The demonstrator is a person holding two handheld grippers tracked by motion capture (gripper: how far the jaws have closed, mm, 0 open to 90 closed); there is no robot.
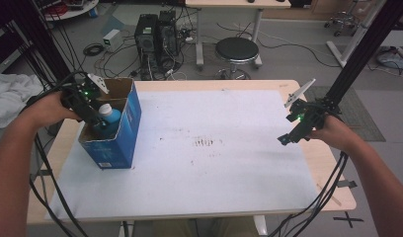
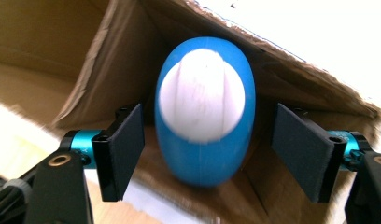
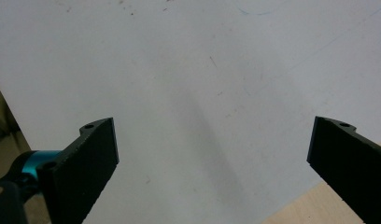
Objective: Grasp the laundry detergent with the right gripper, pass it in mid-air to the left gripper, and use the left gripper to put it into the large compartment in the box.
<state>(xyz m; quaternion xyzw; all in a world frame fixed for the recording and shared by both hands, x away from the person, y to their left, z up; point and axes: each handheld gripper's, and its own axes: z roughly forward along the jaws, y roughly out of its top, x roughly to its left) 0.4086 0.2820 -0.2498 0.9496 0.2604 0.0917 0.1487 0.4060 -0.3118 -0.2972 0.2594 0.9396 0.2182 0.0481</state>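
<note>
Left gripper (image 2: 205, 154) fingers spread either side of the blue bottle (image 2: 205, 112) standing in the cardboard box (image 1: 121, 129), likely slick rigid plastic, best gripped mid-body; right gripper (image 3: 212, 163) gapes idle over the desk (image 1: 214, 148).

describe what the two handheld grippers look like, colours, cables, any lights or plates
Both the left gripper and right gripper have flat black jaws on teal mounts. In the high view each carries a green light, a pale three-cornered plate and trailing black cables.
</note>
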